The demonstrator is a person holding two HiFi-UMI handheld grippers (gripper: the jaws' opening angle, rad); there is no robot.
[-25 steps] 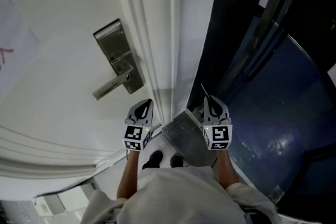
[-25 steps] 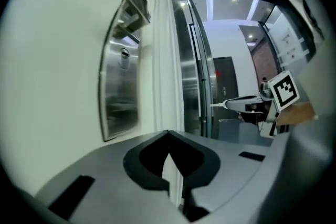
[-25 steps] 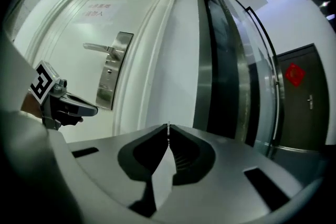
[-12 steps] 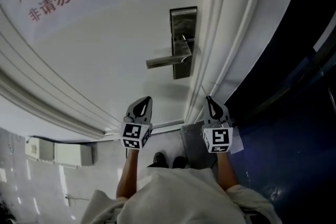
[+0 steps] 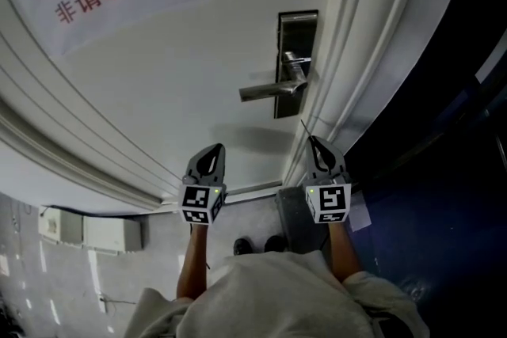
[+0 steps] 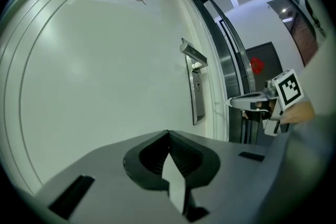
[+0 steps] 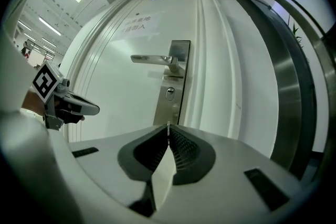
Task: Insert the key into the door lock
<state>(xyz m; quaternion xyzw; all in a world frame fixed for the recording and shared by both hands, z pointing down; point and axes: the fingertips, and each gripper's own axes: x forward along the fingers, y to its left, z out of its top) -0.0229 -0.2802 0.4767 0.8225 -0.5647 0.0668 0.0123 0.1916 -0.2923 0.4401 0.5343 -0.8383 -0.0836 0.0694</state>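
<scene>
We hold the key (image 7: 168, 126) clamped in the jaws of the right gripper (image 7: 168, 132). Only a thin sliver of it pokes past the tips, aimed at the door (image 5: 198, 83) but well short of it. The keyhole (image 7: 170, 93) sits in the steel lock plate (image 5: 297, 63), just under the lever handle (image 7: 152, 60). The left gripper (image 6: 168, 135) has its jaws pressed together on nothing and hangs beside the right one, apart from the door.

Our main worry is alignment. We see the key only edge-on, so we cannot tell whether its blade matches the turn of the slot. If it is rolled wrong, we expect it to butt against the plate instead of entering.

The grip is also small, on a flat, smooth thing. A glancing hit on the plate could swivel the key between the jaws or knock it free, and then we drop it.

The lever overhangs the keyhole, so an approach that comes in too high would likely strike the handle first. The door frame (image 5: 356, 36) stands close on the right, which leaves us little room to correct sideways.
</scene>
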